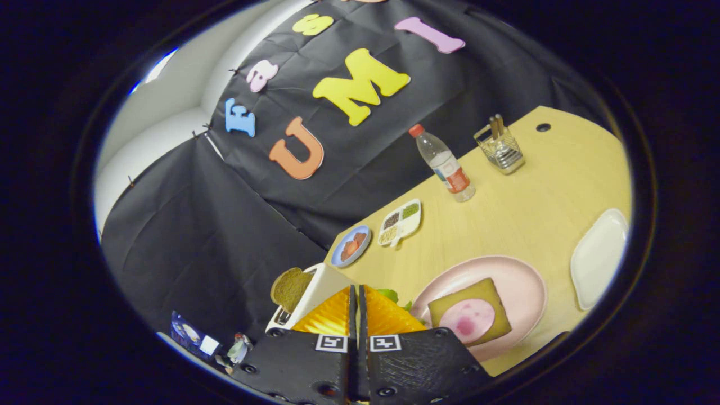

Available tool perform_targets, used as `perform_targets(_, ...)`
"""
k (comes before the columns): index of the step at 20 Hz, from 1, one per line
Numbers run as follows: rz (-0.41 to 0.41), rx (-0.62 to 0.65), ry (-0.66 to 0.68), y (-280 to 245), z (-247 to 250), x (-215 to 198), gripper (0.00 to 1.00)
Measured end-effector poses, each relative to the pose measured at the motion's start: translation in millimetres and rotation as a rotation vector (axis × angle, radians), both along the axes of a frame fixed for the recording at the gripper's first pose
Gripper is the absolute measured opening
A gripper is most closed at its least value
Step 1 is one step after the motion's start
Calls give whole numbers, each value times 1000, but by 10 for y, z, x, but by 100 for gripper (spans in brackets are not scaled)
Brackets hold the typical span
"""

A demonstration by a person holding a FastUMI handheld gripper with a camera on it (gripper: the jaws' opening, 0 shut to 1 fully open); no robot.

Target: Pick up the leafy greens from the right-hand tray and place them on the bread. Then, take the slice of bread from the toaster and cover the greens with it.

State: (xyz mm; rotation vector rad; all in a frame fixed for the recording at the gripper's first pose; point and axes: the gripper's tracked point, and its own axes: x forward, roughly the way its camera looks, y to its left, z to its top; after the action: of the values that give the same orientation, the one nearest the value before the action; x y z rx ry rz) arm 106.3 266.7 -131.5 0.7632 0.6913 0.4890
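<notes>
My claw (358, 306) is pressed together, pinching the leafy greens (394, 297) that peek out beyond its fingers. The bread (471, 315) on the pink plate (523, 287) lies just ahead to the right; I judge a short rightward carry next.

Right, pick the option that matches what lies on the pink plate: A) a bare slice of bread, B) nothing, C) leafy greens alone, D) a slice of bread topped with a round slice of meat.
D: the pink plate holds a slice of bread with a round slice of meat on it; the gripper fingers sit closed, greens peeking behind them.
</notes>
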Motion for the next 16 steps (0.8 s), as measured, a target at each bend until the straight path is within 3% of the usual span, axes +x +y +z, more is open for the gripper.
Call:
perform_targets(5,-74,-29,41,-394,-304,39,0)
perform_targets(16,-115,-423,17,-1045,-910,28,0)
